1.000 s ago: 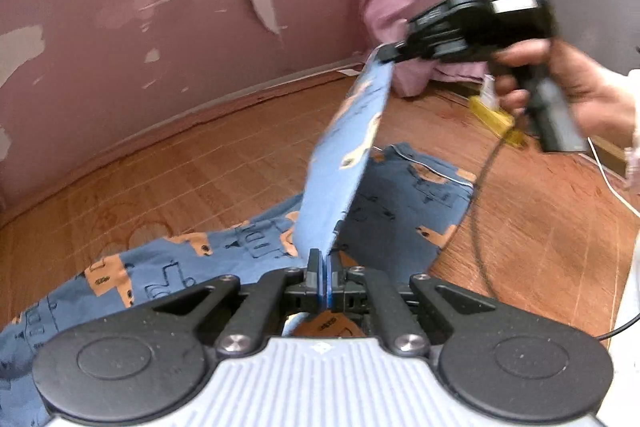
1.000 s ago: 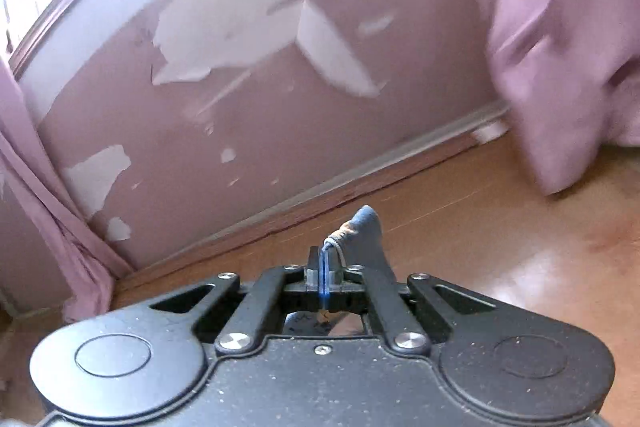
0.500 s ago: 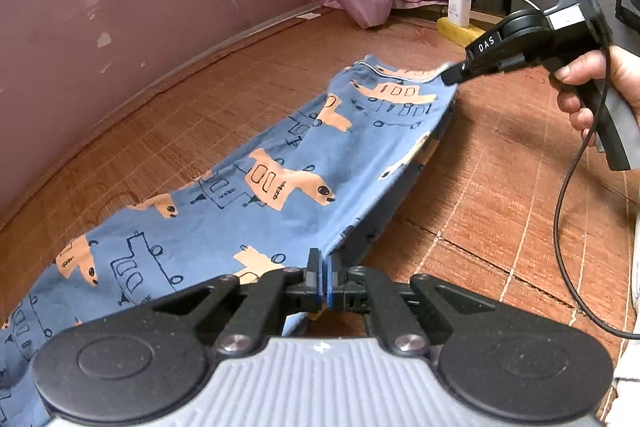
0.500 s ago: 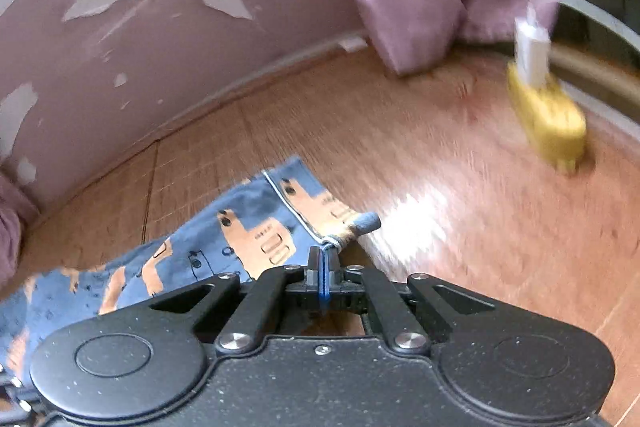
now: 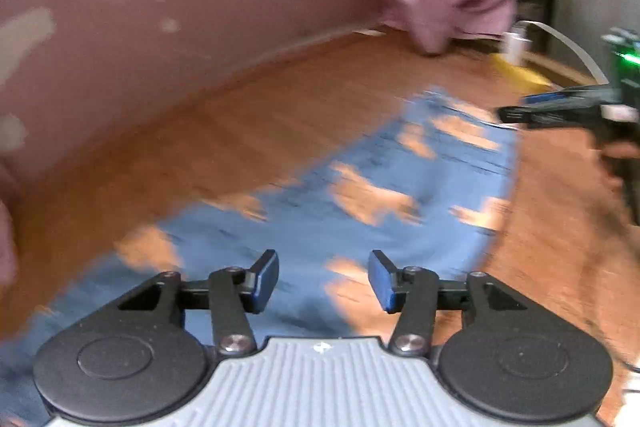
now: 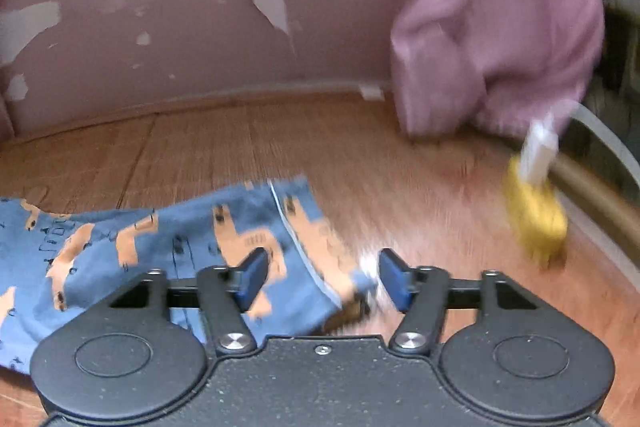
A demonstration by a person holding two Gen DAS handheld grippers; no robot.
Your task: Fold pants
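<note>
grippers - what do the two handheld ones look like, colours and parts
The left gripper has a ribbed light-grey body, black linkage arms with silver screws, two round black discs and blue finger pads. The right gripper is the same build, but its body is speckled black; its pads are blue too. Seen from the left wrist, it carries a green light.

Wooden floor [image 6: 420, 195] running to a far pink wall [image 6: 200, 59] with peeling paint patches, pink curtain [image 6: 500, 39] hanging far right, and a blurred yellow object [image 6: 536, 219] with a white plug on the right.
</note>
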